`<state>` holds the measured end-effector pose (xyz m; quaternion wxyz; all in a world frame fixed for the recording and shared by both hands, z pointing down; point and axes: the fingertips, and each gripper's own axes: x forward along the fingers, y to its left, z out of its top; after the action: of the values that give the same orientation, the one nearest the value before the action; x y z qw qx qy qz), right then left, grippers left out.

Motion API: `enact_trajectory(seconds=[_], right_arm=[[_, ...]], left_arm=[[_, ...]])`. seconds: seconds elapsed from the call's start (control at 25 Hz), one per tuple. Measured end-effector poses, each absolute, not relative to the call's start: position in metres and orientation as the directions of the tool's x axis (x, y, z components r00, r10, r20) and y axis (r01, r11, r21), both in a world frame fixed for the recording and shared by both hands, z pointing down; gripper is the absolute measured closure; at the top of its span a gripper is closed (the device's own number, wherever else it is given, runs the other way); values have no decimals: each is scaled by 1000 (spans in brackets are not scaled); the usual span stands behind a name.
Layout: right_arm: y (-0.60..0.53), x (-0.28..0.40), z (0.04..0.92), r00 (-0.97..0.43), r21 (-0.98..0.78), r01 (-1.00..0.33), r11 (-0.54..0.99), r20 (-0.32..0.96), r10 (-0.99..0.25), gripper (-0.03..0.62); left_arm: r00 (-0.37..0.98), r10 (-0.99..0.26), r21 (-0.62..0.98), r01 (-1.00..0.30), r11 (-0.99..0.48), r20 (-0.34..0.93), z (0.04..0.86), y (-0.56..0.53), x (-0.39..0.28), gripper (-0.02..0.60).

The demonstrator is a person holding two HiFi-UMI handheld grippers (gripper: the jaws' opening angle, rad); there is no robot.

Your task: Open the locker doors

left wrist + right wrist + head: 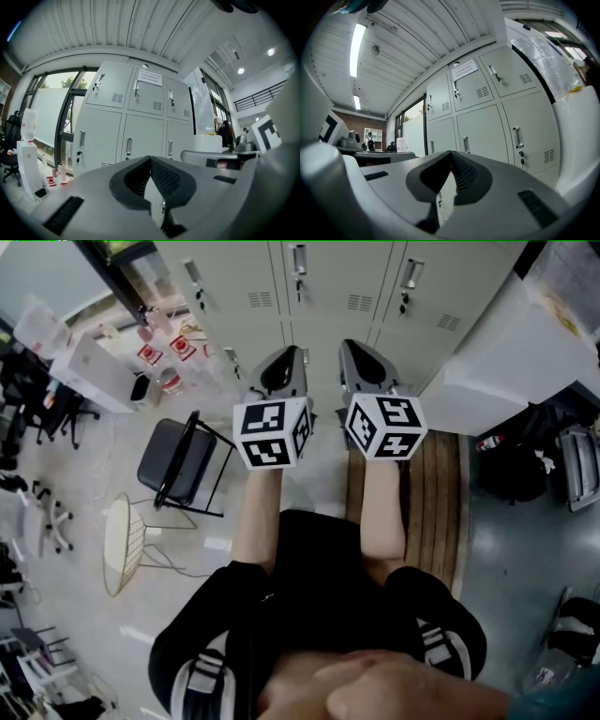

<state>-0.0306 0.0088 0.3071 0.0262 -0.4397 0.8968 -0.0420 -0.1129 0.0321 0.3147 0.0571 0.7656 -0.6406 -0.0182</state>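
You are facing the lockers (323, 329), left gripper (150, 158) and right gripper (450, 152) jaws closed and empty; next, open them around a handle (517, 137).

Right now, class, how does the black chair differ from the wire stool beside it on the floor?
The black chair has a solid, squarish dark seat; the wire stool is pale open mesh, rounded. The chair stands nearer the lockers; the stool nearer the person. Both stand on the floor.
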Motion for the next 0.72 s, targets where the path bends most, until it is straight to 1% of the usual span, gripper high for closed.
enact_trajectory(seconds=[0.2, 0.36, 0.44, 0.6, 0.72], right_arm=[[3, -44, 326, -625, -86, -779, 621, 31, -780, 577], [-16, -26, 327, -584, -120, -808, 577, 33, -811, 577], [-28, -22, 330, -567, -145, -817, 558, 29, -823, 577], [-43, -36, 349, -565, -135, -822, 553, 76, -821, 577], [-56, -49, 350, -588, -144, -806, 575, 74, -806, 577]], left_arm=[[155, -985, 144, -979, -144, 71, 330, 19, -130, 571], [179, -980, 161, -973, -164, 83, 338, 6, -120, 571], [198, -976, 142, -973, -184, 93, 342, -3, -116, 571], [191, -975, 158, -972, -172, 111, 353, -19, -131, 571], [169, -978, 179, -973, -146, 125, 357, -37, -146, 571]])
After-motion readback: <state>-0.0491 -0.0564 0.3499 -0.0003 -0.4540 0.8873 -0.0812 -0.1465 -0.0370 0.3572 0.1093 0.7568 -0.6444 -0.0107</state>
